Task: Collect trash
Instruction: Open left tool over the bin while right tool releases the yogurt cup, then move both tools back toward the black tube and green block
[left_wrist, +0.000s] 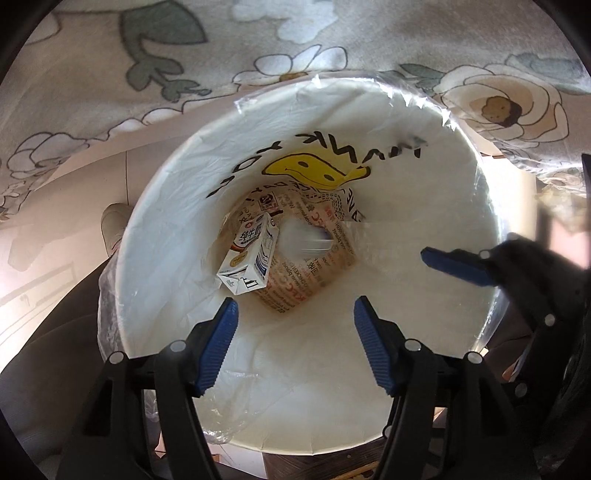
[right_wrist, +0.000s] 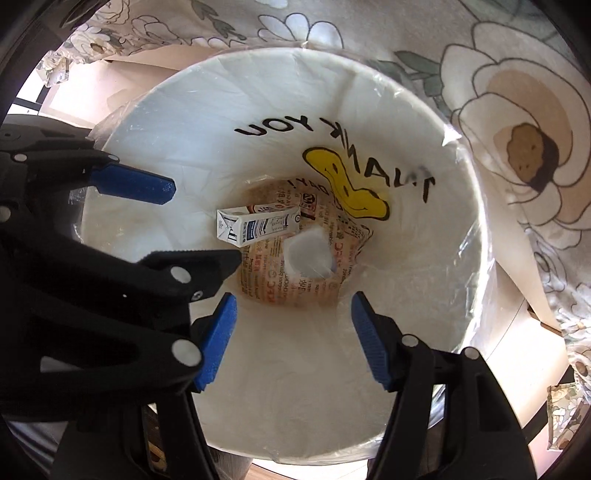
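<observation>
A white trash bin (left_wrist: 369, 417) lined with a "THANK YOU" smiley plastic bag fills both views (right_wrist: 295, 406). At its bottom lie a small milk carton (left_wrist: 248, 260) (right_wrist: 258, 225), a printed paper food wrapper (left_wrist: 314, 277) (right_wrist: 280, 280) and a blurred white piece (left_wrist: 306, 240) (right_wrist: 308, 253). My left gripper (left_wrist: 295, 325) is open and empty above the bin mouth. My right gripper (right_wrist: 293, 321) is open and empty over the bin too. Each gripper shows in the other's view, the right one (left_wrist: 458, 262) at the right, the left one (right_wrist: 136, 188) at the left.
A floral tablecloth (left_wrist: 295, 44) (right_wrist: 517, 147) hangs behind and beside the bin. Pale floor (left_wrist: 55, 240) and a white shoe (left_wrist: 114, 225) lie to the left of it. A dark trouser leg (left_wrist: 48, 350) is at lower left.
</observation>
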